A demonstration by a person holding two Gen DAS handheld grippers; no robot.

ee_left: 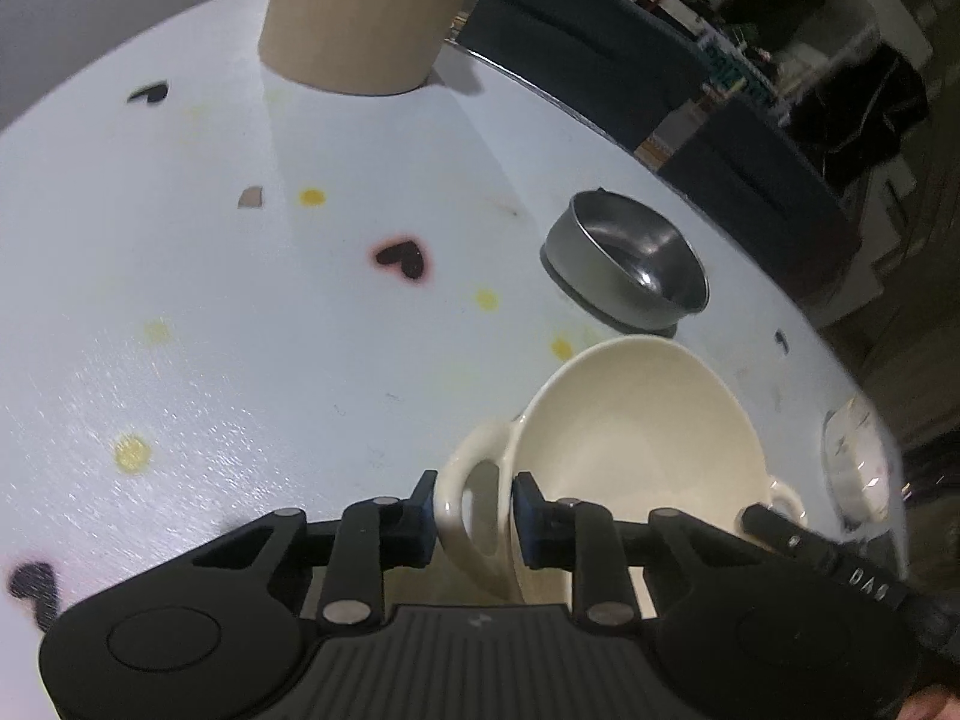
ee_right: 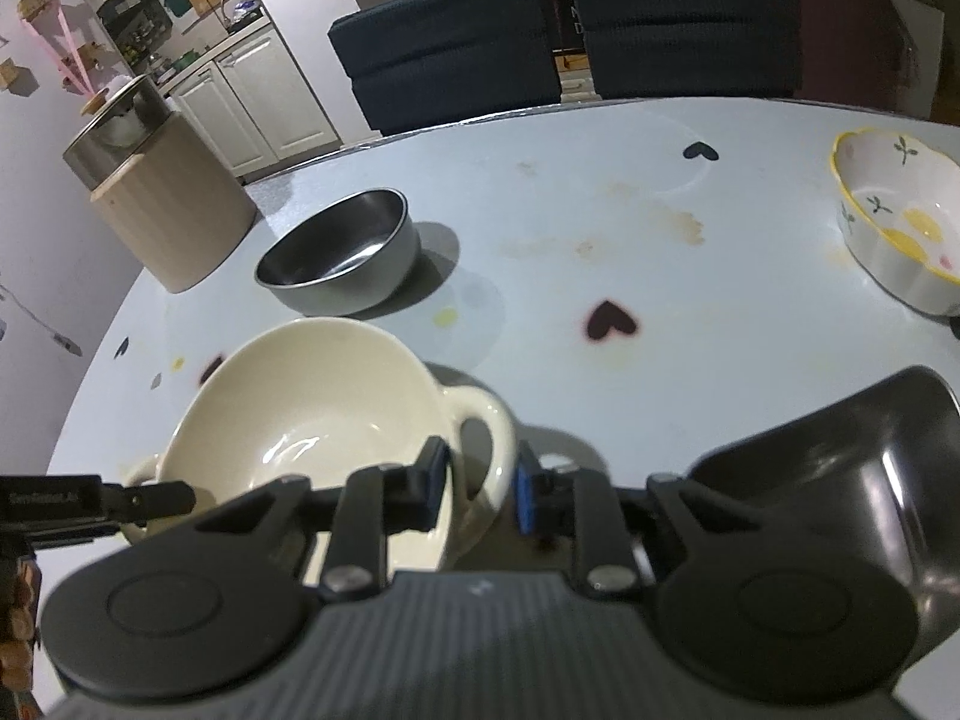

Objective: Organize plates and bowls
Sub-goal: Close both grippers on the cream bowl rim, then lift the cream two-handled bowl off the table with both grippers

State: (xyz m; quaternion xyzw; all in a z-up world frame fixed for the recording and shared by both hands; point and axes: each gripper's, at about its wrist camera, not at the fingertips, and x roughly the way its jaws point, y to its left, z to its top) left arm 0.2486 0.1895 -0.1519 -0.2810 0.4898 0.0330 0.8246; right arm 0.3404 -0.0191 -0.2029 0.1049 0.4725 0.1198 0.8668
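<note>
Left wrist view first: at far left the pale blue table [ee_left: 180, 300] is dotted with black hearts and yellow spots, and a tall beige canister [ee_left: 360, 18] stands at its far edge. My left gripper [ee_left: 474, 516] straddles the near loop handle [ee_left: 465, 510] of the cream bowl [ee_left: 636, 438], one blue pad outside the loop and one through its opening. The pads sit close on the handle wall, but I cannot tell whether they press it. Beyond the cream bowl, just apart from it, sits a steel bowl [ee_left: 630, 264], with dark blue chairs [ee_left: 600, 60] behind the table edge. At the right rim a flowered bowl [ee_left: 855, 462] shows, blurred, and the tip of my other gripper reaches the far handle.

Right wrist view: the canister [ee_right: 174, 210] stands at left with a glass lid on top, the steel bowl [ee_right: 342, 258] next to it. The cream bowl [ee_right: 312, 414] lies nearest. My right gripper [ee_right: 480, 480] brackets its other handle [ee_right: 486, 438] in the same way, narrowly spread; contact is again unclear. A dark glossy bowl [ee_right: 870, 468] crowds my right side, and the flowered bowl [ee_right: 894, 222] rests well apart at the far right.
</note>
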